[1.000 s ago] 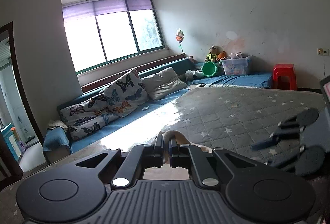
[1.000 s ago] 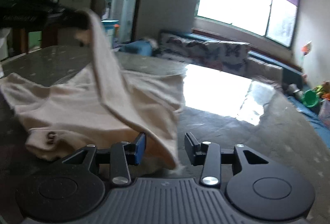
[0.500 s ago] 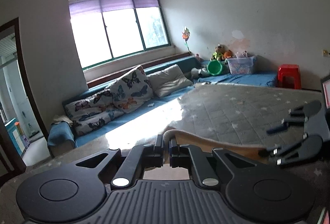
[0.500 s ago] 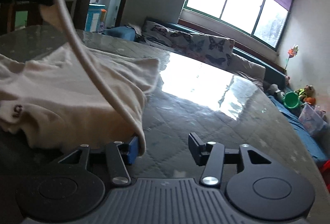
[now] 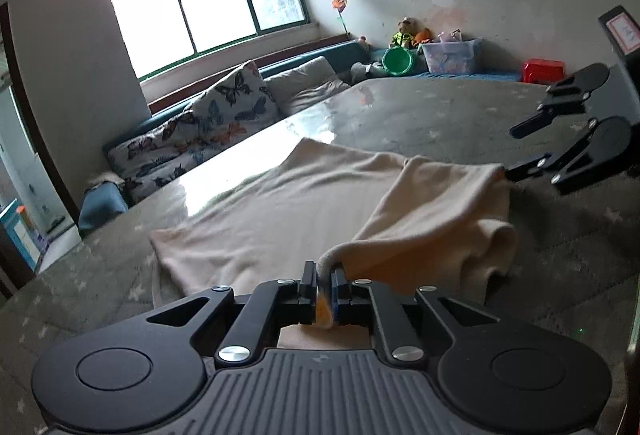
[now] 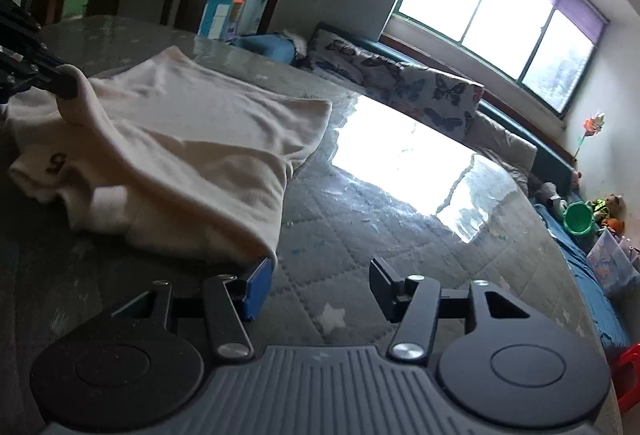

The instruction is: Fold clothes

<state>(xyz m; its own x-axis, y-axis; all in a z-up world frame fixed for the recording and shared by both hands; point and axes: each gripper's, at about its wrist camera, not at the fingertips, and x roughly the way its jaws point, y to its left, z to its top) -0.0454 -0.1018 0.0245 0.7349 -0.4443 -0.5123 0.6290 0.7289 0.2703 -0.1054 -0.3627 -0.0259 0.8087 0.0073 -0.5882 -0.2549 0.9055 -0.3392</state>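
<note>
A cream shirt (image 5: 304, 207) lies on the grey quilted table, partly folded over itself; it also shows in the right wrist view (image 6: 192, 155), with a dark "5" print near its left end. My left gripper (image 5: 324, 275) is shut on a fold of the shirt's edge, low over the table; it appears at far left in the right wrist view (image 6: 60, 83). My right gripper (image 6: 320, 275) is open and empty, its left finger beside the shirt's near corner; it appears at right in the left wrist view (image 5: 516, 151).
The grey quilted table (image 6: 380, 235) has a bright sun patch in its middle. A bench with butterfly cushions (image 5: 224, 115) runs under the window. Toys, a green bucket (image 5: 396, 61), a clear bin and a red stool (image 5: 544, 69) stand at the far wall.
My left gripper has come down with the shirt edge, laying the lifted fold over the shirt. The right gripper has stayed open by the shirt's corner.
</note>
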